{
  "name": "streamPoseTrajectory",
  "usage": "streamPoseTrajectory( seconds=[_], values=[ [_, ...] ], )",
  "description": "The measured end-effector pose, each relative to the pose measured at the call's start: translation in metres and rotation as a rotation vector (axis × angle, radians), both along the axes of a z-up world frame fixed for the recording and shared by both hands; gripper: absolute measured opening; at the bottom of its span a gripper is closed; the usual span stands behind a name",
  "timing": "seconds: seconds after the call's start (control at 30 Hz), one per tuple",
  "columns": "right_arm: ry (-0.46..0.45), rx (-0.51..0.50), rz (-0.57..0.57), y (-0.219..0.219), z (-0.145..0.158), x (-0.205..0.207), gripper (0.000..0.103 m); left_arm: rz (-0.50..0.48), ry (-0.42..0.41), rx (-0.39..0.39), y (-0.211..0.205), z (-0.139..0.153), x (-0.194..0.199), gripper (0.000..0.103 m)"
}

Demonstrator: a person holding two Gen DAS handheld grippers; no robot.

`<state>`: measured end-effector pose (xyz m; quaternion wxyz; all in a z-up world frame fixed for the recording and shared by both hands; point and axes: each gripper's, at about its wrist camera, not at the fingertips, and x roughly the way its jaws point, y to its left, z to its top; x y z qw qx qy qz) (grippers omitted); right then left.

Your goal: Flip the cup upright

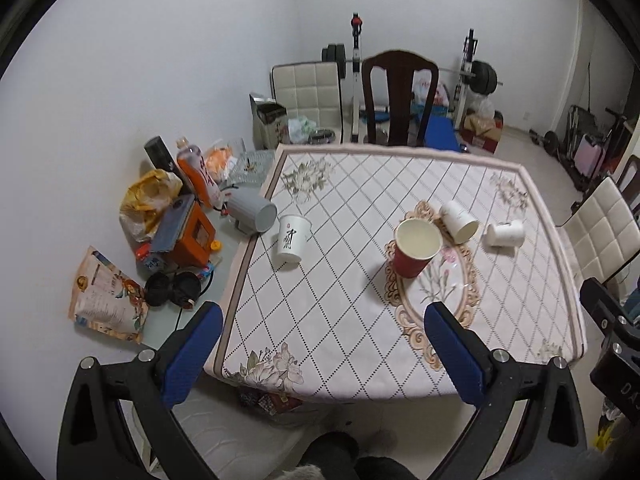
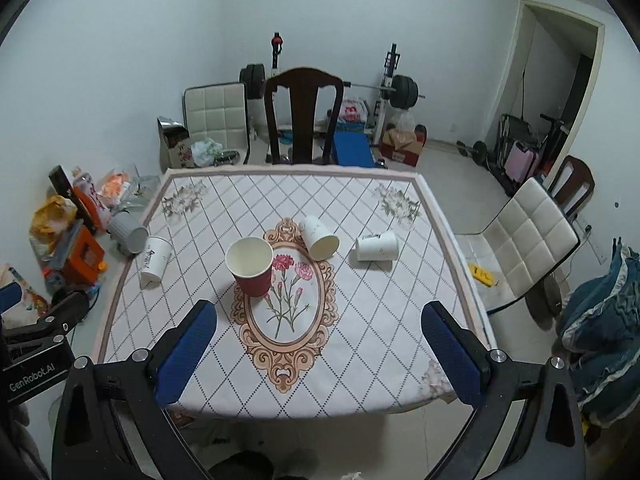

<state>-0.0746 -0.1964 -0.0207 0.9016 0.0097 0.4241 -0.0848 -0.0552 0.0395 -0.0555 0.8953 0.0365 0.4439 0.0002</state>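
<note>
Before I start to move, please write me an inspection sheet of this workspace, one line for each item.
Surface: table with a floral diamond-pattern cloth.
Job's things: red cup upright; left white cup standing with its wider end up; two white cups lying on their sides.
Clutter: grey speaker, orange bottle, snack bag, headphones beside the table's left edge.
Grippers: left gripper and right gripper open, holding nothing.
Cables: headphone cord.
Surroundings: dark wooden chair, barbell rack, white chair.

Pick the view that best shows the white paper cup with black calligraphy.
Left wrist view: the white paper cup with black calligraphy is nearer, its marking legible. In the right wrist view it sits small at the table's left edge.
</note>
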Motion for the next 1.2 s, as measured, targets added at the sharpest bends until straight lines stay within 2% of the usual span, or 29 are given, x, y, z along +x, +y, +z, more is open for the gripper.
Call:
streamPoseTrajectory(
  seconds=[0.17, 0.37, 0.6, 1.2],
  values=[
    [-0.037, -0.002, 0.01, -0.005, 0.029, -0.022, 0.103, -0.006, -0.014, -0.008, -0.005, 0.013, -0.013, 0.103],
    [-0.058, -0.011, 0.012, -0.007, 0.046, -0.035, 0.103, -0.005, -0.036, -0.023, -0.007, 0.022, -0.023, 0.103],
    [-0.062, -0.005, 0.012, -0.008, 0.05, -0.039, 0.103, 0.005, -0.05, -0.041, -0.003, 0.03, -0.028, 0.103],
    [-0.053, 0.016, 0.034, 0.0, 0.053, -0.035, 0.103, 0.004, -0.053, -0.026, 0.003, 0.035, -0.031, 0.103]
  ],
)
